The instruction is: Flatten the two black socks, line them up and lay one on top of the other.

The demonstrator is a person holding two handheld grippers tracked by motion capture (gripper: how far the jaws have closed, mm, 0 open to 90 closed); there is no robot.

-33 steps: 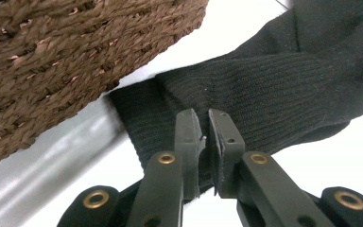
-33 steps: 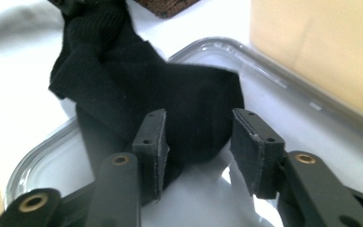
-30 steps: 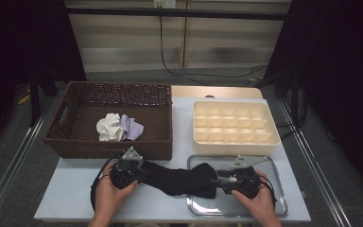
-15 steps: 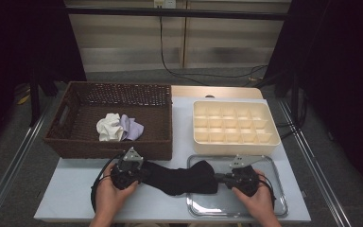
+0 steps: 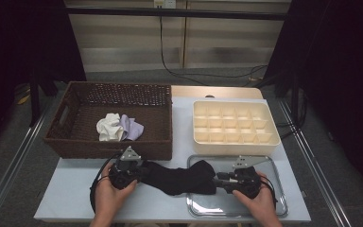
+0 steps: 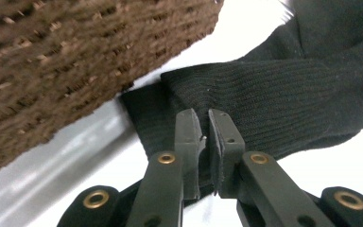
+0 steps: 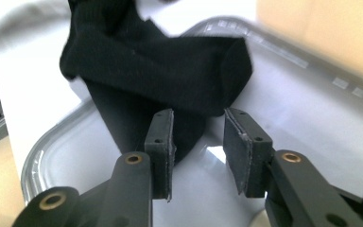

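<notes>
A black sock (image 5: 179, 176) lies stretched across the table's front, its right end on the metal tray (image 5: 269, 208). My left gripper (image 5: 142, 172) is shut on the sock's ribbed cuff (image 6: 274, 94), with the fabric pinched between the two pads (image 6: 205, 137). My right gripper (image 5: 216, 179) points left at the sock's other end. Its jaws have just been opening and now stand apart (image 7: 198, 137). A fold of the sock (image 7: 170, 66) reaches down between the pads, and they do not press on it.
A brown wicker basket (image 5: 75, 142) at the back left holds a white cloth (image 5: 108, 126) and a lavender cloth (image 5: 131, 127). It stands close beside my left gripper (image 6: 75, 56). A cream box with several compartments (image 5: 234, 123) sits behind the tray.
The right hand has shifted slightly on the tray. The sock and the left hand lie as before.
</notes>
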